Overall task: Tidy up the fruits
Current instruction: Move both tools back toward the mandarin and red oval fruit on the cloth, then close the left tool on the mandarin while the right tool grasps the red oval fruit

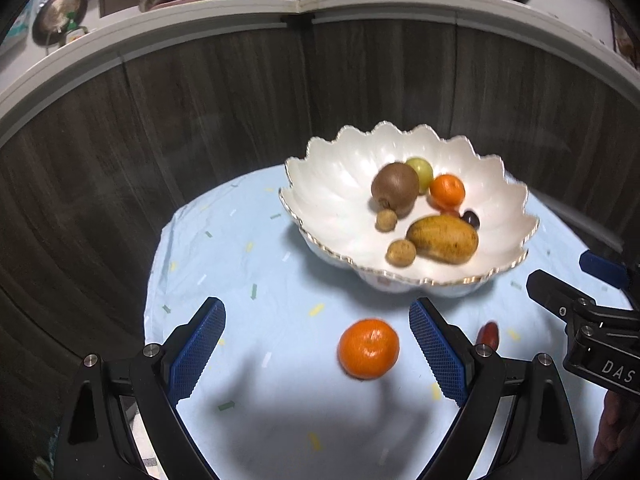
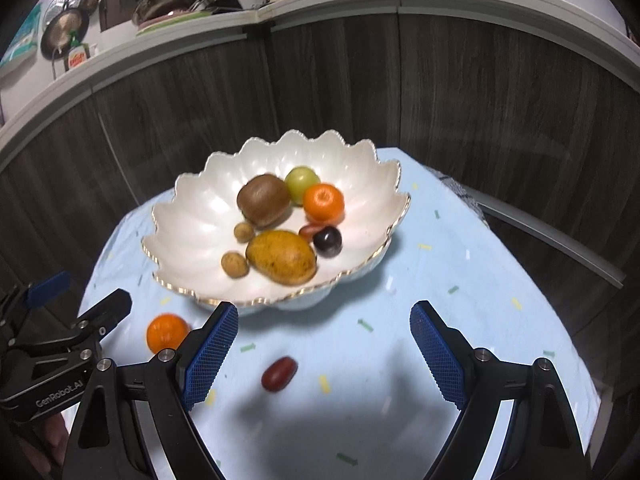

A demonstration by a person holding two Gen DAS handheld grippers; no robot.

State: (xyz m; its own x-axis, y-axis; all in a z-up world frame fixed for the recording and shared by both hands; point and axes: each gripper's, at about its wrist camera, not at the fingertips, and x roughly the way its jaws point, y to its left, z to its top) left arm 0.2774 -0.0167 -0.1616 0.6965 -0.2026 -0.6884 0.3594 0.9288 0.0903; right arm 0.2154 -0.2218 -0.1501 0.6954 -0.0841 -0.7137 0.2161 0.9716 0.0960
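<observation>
A white scalloped bowl [image 1: 340, 196] [image 2: 192, 216] stands on a round table under a pale blue cloth [image 1: 248, 264] [image 2: 460, 280]. It holds several fruits, among them a kiwi [image 1: 395, 188], a mango [image 1: 443, 238] and a small orange [image 2: 323, 201]. A loose orange [image 1: 368, 349] [image 2: 166, 332] lies on the cloth in front of the bowl, between the blue pads of my left gripper [image 1: 318, 344], which is open. A dark red fruit [image 2: 279, 374] [image 1: 489, 334] lies between the pads of my right gripper [image 2: 324, 350], open too and not touching it.
Dark wood cabinet fronts [image 1: 200, 120] curve behind the table under a white counter edge [image 1: 240, 36]. The counter carries pots, bowls and teaware. Bare cloth lies to the left of the bowl and along the table's front.
</observation>
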